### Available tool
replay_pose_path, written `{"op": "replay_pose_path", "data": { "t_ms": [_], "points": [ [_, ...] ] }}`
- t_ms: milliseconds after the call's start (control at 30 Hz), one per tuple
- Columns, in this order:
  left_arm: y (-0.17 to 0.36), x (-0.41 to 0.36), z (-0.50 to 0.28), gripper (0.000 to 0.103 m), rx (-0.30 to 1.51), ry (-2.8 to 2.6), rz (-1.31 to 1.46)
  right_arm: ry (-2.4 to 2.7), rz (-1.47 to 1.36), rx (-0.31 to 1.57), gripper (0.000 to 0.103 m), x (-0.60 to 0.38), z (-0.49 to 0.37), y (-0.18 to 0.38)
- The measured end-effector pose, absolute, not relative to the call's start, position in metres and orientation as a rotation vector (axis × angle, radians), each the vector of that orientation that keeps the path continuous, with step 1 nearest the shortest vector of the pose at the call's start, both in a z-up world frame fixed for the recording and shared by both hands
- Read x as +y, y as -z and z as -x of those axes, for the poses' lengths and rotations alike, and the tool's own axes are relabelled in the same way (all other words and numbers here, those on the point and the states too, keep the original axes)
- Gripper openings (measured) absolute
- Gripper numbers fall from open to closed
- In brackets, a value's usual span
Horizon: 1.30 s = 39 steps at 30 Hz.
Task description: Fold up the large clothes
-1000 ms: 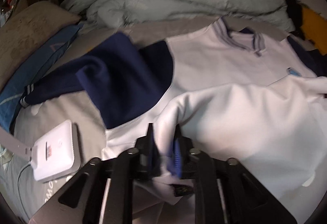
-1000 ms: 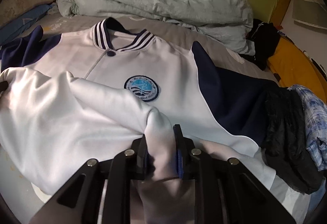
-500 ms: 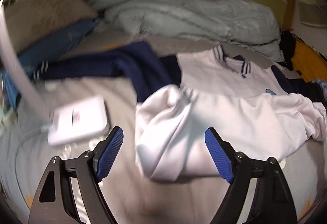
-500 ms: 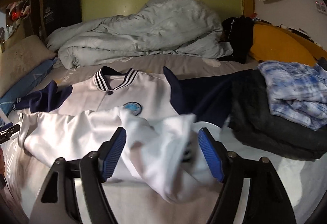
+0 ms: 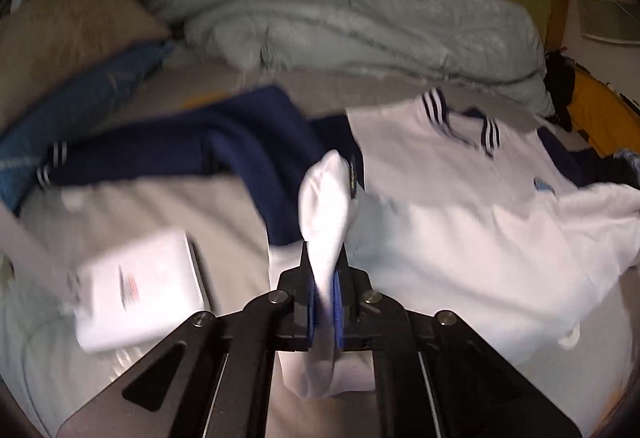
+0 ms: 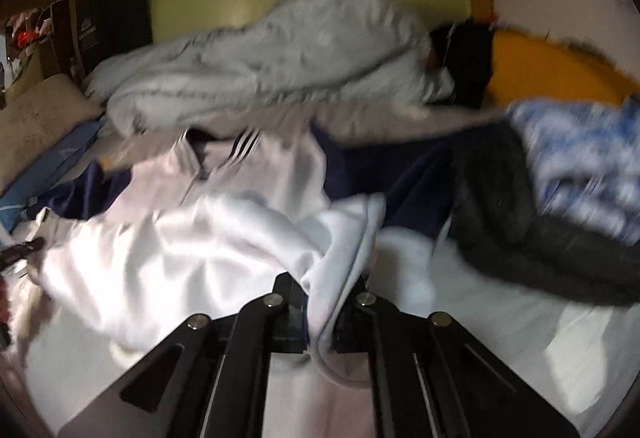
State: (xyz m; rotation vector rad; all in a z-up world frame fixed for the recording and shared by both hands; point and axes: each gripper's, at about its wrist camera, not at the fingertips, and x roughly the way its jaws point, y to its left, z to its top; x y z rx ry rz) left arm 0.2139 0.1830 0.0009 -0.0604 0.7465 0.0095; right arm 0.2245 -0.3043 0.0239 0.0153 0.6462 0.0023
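Crowding the far side of the bed (image 5: 224,214) is a rumpled pale grey duvet (image 5: 360,26), with a beige pillow (image 5: 64,34) and a blue cushion (image 5: 80,106) at its left edge. A white box-shaped device (image 5: 140,286) lies on the sheet just left of the left gripper (image 5: 325,290), close beside the jacket's hem. In the right wrist view a dark garment (image 6: 540,238) with a blue-and-white checked shirt (image 6: 588,158) on top sits to the right of the jacket, resting over the far end of its navy sleeve, and an orange cushion (image 6: 552,74) lies behind them. The left gripper's jaws are pressed together on a fold of white fabric that stands up between the blue pads. The right gripper (image 6: 322,318) is likewise clamped on a bunched white edge. The jacket (image 5: 460,222) lies face up across the middle of the bed, white in the body with navy sleeves and a striped collar, its lower part pulled up and doubled over the chest in loose, uneven folds. Both views are blurred.
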Motion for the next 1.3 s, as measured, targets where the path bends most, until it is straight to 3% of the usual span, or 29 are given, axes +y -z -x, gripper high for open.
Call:
{"op": "replay_pose_path", "data": {
  "t_ms": [233,300,333,400,467,767,867,900,967,1000,1033,1200,1300],
  "points": [
    [0.017,0.216,-0.244,0.006,0.827,-0.083,0.138,0.039,-0.123,0.843,0.007,-0.345,-0.284,0.019],
    [0.027,0.222,-0.239,0.008,0.847,-0.066,0.151,0.058,-0.148,0.859,0.016,-0.352,-0.287,0.034],
    [0.027,0.222,-0.234,0.011,0.845,-0.061,0.154,0.067,-0.157,0.850,0.024,-0.354,-0.284,0.033],
    [0.021,0.221,-0.223,0.014,0.826,-0.045,0.173,0.047,-0.174,0.827,0.026,-0.356,-0.273,0.022],
    [0.013,0.222,-0.208,0.025,0.814,-0.013,0.223,0.037,-0.167,0.802,0.026,-0.357,-0.257,0.010],
    [0.031,0.201,-0.187,0.032,0.941,-0.004,0.195,-0.027,-0.102,0.830,0.028,-0.353,-0.197,0.003],
    [0.047,0.193,-0.194,0.033,0.978,-0.039,0.111,-0.051,-0.094,0.928,0.039,-0.357,-0.199,0.025],
    [0.048,0.193,-0.194,0.031,0.980,-0.036,0.122,-0.019,-0.083,0.942,0.039,-0.356,-0.201,0.031],
    [0.044,0.192,-0.190,0.008,0.960,-0.028,0.136,0.039,-0.057,0.951,0.039,-0.354,-0.209,0.039],
    [0.039,0.193,-0.187,0.007,0.936,-0.048,0.141,0.050,-0.050,0.961,0.032,-0.352,-0.214,0.045],
    [0.033,0.197,-0.183,0.006,0.895,-0.094,0.158,0.064,-0.048,0.962,0.009,-0.351,-0.216,0.048],
    [-0.001,0.213,-0.158,0.004,0.762,-0.139,0.193,0.098,-0.183,0.737,0.006,-0.374,-0.191,0.000],
    [0.015,0.210,-0.160,0.005,0.839,-0.197,0.113,0.114,-0.200,0.825,0.006,-0.386,-0.199,0.009]
  ]
}}
